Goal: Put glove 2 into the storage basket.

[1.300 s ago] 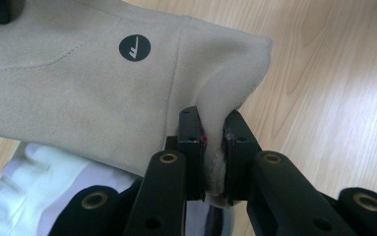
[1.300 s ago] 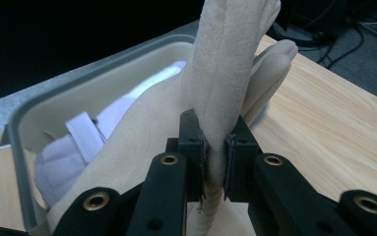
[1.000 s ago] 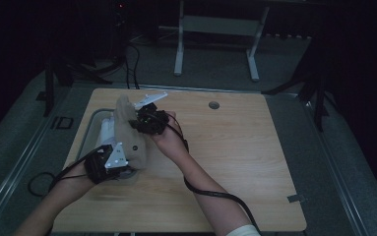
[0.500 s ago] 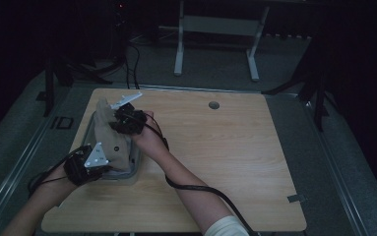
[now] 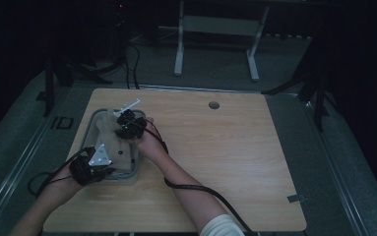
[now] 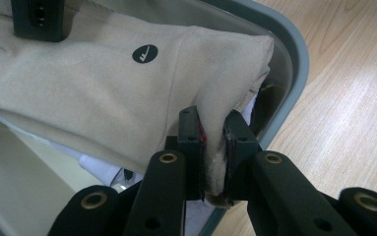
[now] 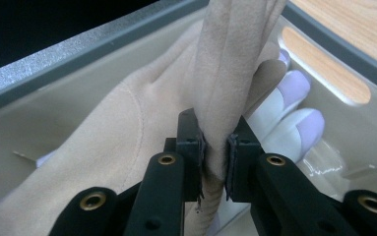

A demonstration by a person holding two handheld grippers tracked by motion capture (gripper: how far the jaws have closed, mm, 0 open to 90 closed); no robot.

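- The left gripper (image 6: 214,147) pinches one end of the tan glove (image 6: 102,88).
- The right gripper (image 7: 214,152) pinches the other end; its jaws just eased a little.
- The glove is low in the bin (image 5: 90,129), over a white glove (image 7: 284,113).
- Letting go is left.

From the high view you can't make out what lies in the grey tub (image 5: 88,129) under the beige glove (image 5: 111,133): it is too small and dark. In the left gripper view, the glove's (image 6: 102,83) fingers run off the left edge, and it covers most of a white item (image 6: 100,166) beneath it. In the right gripper view, the glove (image 7: 127,142) hides all but the lilac fingertips of a white glove (image 7: 284,110), and the tub rim (image 7: 102,42) is cut at both sides.
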